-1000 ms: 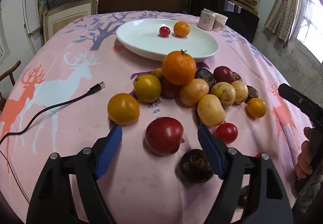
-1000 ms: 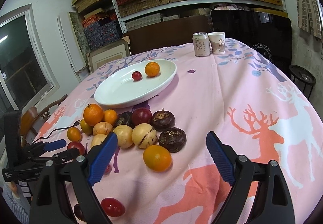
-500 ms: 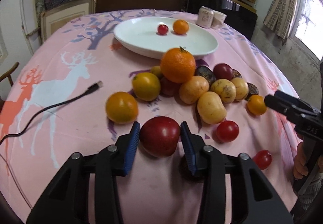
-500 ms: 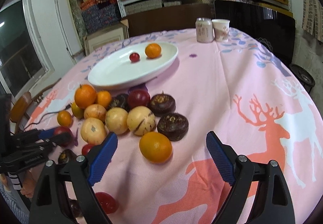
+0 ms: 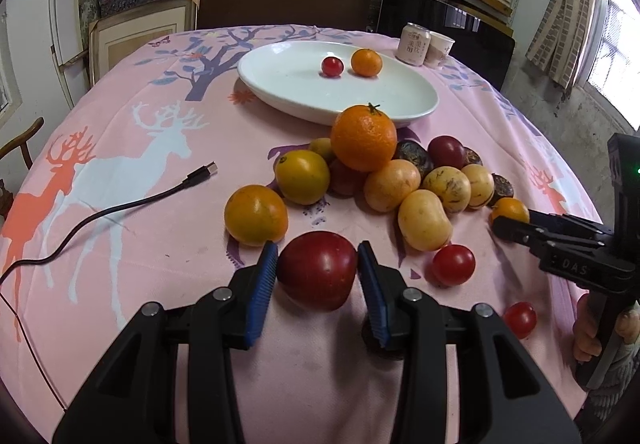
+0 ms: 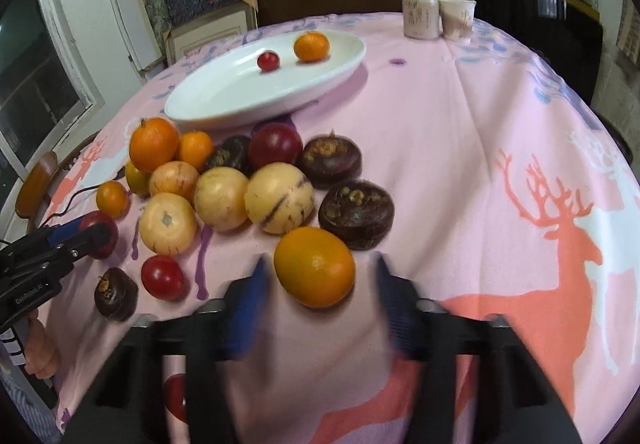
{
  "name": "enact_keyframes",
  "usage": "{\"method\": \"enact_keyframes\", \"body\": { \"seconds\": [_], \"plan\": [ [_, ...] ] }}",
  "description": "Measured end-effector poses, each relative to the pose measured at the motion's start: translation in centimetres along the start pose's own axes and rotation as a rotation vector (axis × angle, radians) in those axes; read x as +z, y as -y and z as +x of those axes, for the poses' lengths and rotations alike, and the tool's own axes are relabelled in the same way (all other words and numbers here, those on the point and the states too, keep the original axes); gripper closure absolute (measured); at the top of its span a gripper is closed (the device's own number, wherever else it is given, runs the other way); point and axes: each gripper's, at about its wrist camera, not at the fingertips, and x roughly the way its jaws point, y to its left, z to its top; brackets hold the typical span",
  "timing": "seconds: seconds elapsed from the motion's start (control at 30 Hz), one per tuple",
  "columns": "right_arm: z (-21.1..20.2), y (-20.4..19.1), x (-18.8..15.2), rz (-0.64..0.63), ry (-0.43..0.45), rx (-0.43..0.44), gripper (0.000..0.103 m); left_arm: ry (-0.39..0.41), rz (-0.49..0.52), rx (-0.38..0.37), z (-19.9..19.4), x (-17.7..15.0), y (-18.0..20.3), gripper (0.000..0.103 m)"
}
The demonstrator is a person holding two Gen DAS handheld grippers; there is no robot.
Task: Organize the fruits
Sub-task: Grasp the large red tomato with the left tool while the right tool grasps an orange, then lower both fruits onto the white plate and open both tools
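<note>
A round bench (image 5: 120,244) under a pink deer-print cloth (image 6: 520,164) is seen carrying everything. Toward twelve o'clock on it a white oval plate (image 5: 288,84) is set, with a small orange (image 5: 366,62) and a cherry tomato (image 5: 332,66) lying just beside each other in it. Below the plate a heap of fruit (image 5: 400,172) is gathered, topped by a big orange (image 5: 363,137), with yellow, orange, red and dark brown pieces packed around it. A can (image 5: 414,49) and a paper cup (image 5: 439,50) are stood touching at about one o'clock from the plate, and a black cable (image 5: 120,204) is trailed in from nine o'clock. The left gripper (image 5: 318,276) is seen with its blue fingers (image 5: 264,288) pinching a red apple (image 5: 318,270) at the six o'clock edge of the heap; the pads are pressed to both its sides. The right gripper (image 6: 316,276) is blurred, its fingers (image 6: 252,304) having just been closing around an orange fruit (image 6: 315,266) lying at the near edge of the heap, just beside a dark brown fruit (image 6: 356,213); small gaps seem to be left at either side, so contact cannot be told.
</note>
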Motion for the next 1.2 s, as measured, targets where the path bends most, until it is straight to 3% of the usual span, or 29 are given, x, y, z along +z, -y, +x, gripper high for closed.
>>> {"method": "enact_keyframes", "body": {
  "seconds": [0.2,0.3,0.4,0.5,0.67,0.83,0.87,0.97,1.0,1.13,1.2],
  "plan": [
    [-0.2,0.1,-0.1,0.004,0.006,0.029,0.063,-0.006,0.000,0.003,0.2,0.0,0.1,0.062],
    [-1.6,0.2,0.1,0.009,0.064,0.043,0.064,-0.007,-0.010,0.004,0.1,0.6,-0.1,0.062],
    [-3.0,-0.3,1.6,-0.018,0.096,0.040,0.064,-0.002,-0.029,-0.005,-0.1,3.6,-0.6,0.062],
    [-3.8,-0.8,5.1,-0.045,0.137,0.030,0.063,0.055,-0.007,0.026,0.2,8.3,-0.5,0.062],
    [-0.4,-2.1,11.1,-0.075,0.123,0.030,0.064,0.031,-0.032,0.025,4.4,13.5,-0.8,0.062],
    [4.6,-3.1,14.0,-0.092,0.071,0.006,0.063,-0.038,-0.048,0.013,8.9,15.7,-1.2,0.062],
    [5.2,-3.3,14.1,-0.091,0.065,-0.004,0.062,-0.048,-0.047,0.026,9.6,15.9,-1.3,0.058],
    [5.9,-2.7,14.1,-0.063,0.094,-0.021,0.035,-0.036,-0.054,0.005,9.8,16.1,-1.6,0.042],
    [5.4,-2.4,14.0,-0.049,0.122,-0.012,0.032,-0.030,-0.056,0.000,9.7,16.2,-1.6,0.034],
    [3.6,-2.1,13.7,-0.044,0.161,0.002,0.031,-0.007,-0.056,0.014,8.0,15.9,-2.0,0.033],
    [2.3,-1.6,12.9,-0.024,0.173,-0.004,0.025,0.017,-0.067,0.021,6.2,15.1,-2.4,0.033]
  ]
}}
